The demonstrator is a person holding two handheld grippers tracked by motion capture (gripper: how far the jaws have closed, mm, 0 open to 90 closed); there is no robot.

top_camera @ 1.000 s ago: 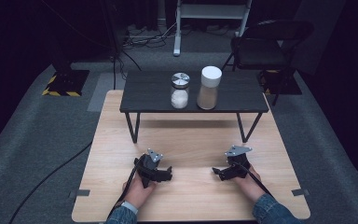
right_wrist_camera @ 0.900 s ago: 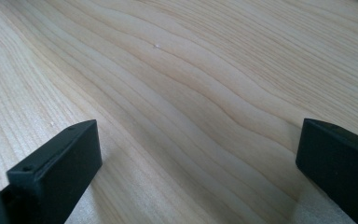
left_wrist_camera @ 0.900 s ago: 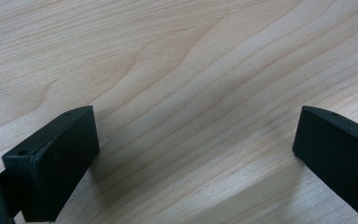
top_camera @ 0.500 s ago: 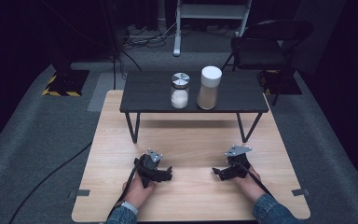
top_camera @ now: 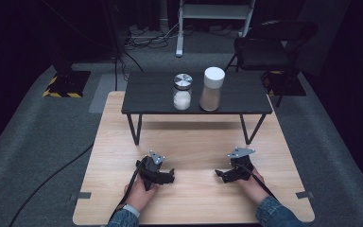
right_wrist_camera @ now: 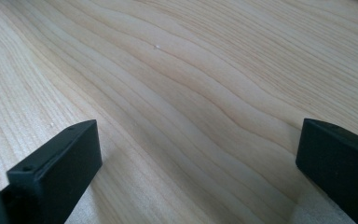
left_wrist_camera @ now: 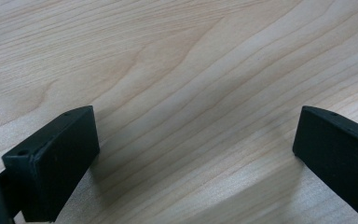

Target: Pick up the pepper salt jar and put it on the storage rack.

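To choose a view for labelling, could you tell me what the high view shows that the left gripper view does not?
High view alone: the silver-lidded jar and white-lidded jar on the dark shelf, and the right gripper.

Left gripper view alone: wood grain up close between wide-apart black jaws.

Shared: the left gripper, open, over the wooden table.

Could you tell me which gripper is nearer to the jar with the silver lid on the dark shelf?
Left. The left gripper rests on the wooden table, nearly straight in front of the jar with the silver lid. The right gripper rests farther off to the jar's right.
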